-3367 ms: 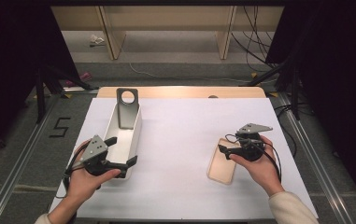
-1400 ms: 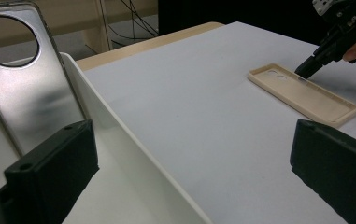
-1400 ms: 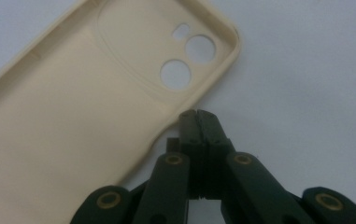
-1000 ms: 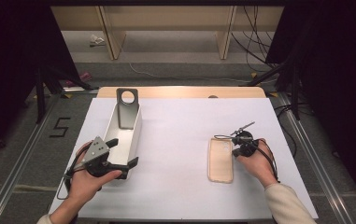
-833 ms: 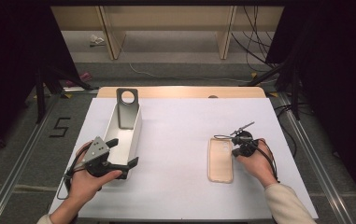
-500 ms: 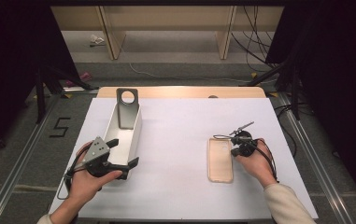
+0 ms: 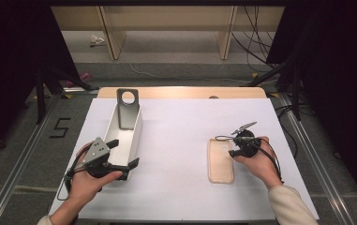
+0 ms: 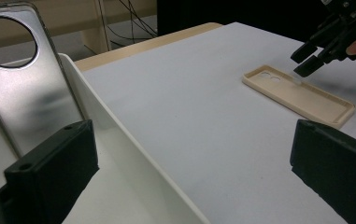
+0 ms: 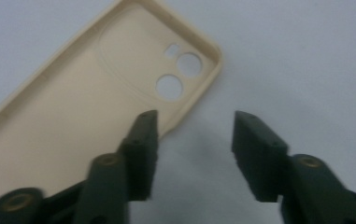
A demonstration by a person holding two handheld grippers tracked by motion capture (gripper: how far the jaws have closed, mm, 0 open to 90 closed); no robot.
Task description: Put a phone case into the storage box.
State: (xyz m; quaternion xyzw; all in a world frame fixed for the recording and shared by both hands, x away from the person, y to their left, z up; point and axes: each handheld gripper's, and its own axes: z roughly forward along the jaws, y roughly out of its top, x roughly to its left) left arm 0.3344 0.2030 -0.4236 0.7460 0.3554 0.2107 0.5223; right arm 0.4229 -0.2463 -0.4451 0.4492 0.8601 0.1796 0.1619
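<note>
Phone case [image 7: 220, 161] flat on table, ungripped; right gripper [image 9: 192, 140] jaws just opened over its edge; left gripper [image 8: 185, 163] wide, idle.

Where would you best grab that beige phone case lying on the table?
Probably the long side rim near the camera holes. The phone case lies flat with its hollow side up, so only its thin raised rim gives purchase. The right gripper hangs there, jaws astride that rim, not touching it.

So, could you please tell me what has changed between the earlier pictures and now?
The right gripper has moved from over the phone case to its far right edge, tilted down, and its jaws have just been opening, one either side of that rim. The left gripper stays at the white tray; the case hasn't moved.
</note>
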